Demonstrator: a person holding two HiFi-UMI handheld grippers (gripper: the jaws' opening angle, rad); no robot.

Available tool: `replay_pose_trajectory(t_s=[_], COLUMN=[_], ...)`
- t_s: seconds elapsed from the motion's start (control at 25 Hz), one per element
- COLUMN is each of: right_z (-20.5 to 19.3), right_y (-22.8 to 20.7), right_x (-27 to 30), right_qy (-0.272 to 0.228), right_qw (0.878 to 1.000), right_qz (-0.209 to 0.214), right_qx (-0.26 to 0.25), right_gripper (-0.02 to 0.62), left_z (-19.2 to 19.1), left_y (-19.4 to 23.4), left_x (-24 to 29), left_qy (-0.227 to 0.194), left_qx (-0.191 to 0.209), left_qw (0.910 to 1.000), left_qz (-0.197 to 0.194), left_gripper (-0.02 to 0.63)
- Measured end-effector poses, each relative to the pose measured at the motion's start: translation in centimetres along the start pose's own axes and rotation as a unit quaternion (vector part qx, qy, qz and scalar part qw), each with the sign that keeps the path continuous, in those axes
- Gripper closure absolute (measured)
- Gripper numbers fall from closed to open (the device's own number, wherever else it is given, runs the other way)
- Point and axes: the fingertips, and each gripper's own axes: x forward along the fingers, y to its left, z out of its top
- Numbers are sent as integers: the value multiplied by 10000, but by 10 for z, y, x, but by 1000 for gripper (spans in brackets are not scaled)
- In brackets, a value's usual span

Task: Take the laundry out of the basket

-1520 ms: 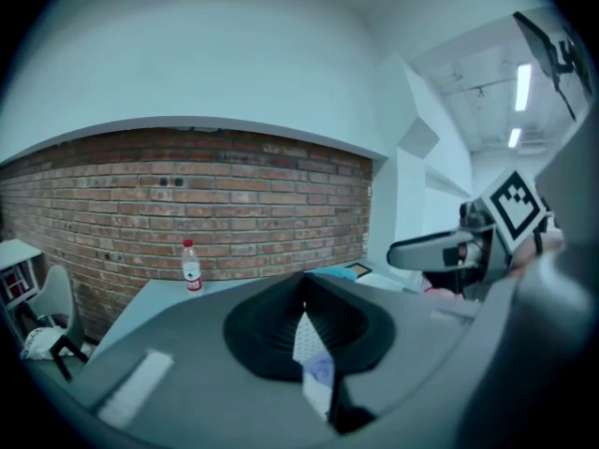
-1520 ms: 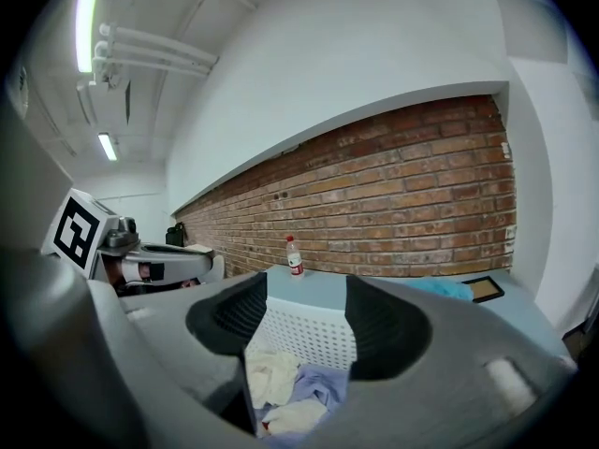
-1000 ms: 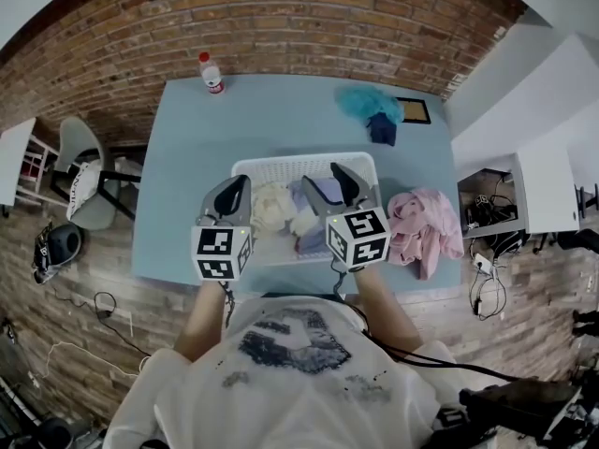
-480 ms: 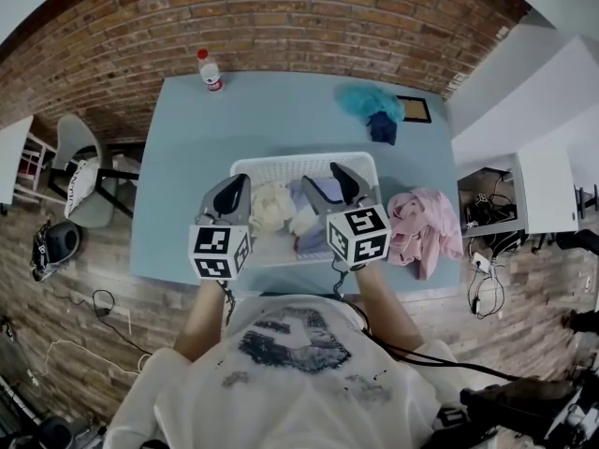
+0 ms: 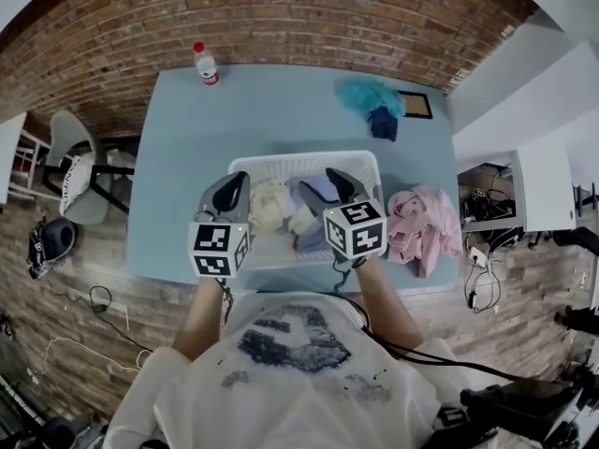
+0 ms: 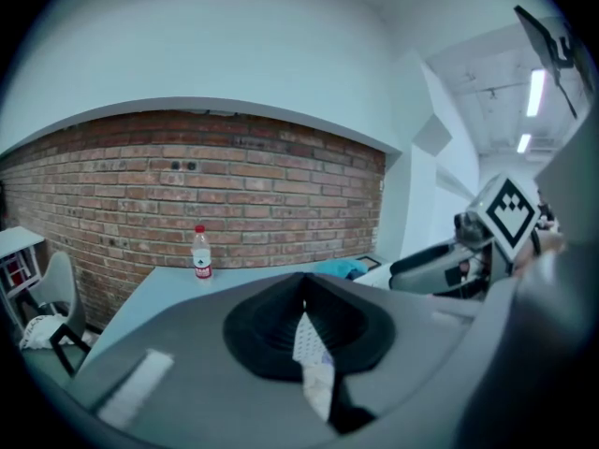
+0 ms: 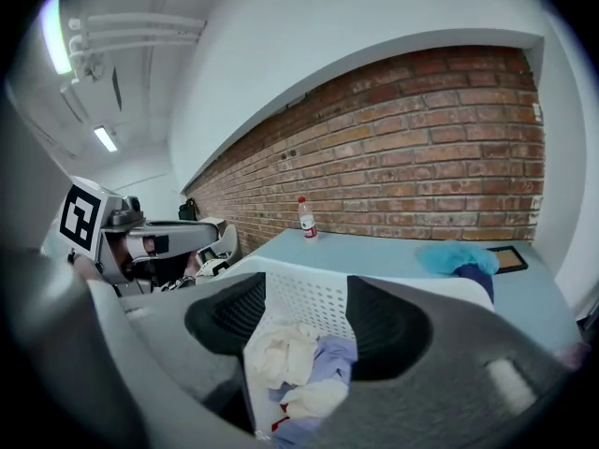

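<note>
Fingers (image 7: 388, 330) on right gripper (image 7: 304, 293) half-spread, empty | left gripper (image 6: 301, 283) pinched nearly closed, empty | I'd sink right onto cream garment (image 7: 285, 349) in basket (image 5: 281, 160), pinch a thick fold.

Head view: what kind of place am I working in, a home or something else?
Probably a lab or studio workspace, not a home: a bare brick wall, a blue table holding the white laundry basket, and loose cables on the floor near a chair.
</note>
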Motion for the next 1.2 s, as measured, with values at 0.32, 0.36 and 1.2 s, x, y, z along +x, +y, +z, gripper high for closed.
replay_pose_trajectory(t_s=[0.32, 0.36, 1.2], right_z=[-28, -32, -163], right_y=[-3, -5, -34], right_x=[28, 32, 109], right_qy=[513, 557, 2332], right_qw=[9978, 9972, 9482], right_qz=[23, -20, -799], right_qx=[425, 499, 2004], right_gripper=[144, 119, 28], left_z=[-7, -8, -14], left_y=[0, 0, 10], left_x=[19, 22, 67], left_qy=[115, 130, 624], left_qx=[-20, -8, 94], left_qw=[9997, 9996, 9917], left_qz=[-216, -245, -1116], left_gripper=[615, 615, 615])
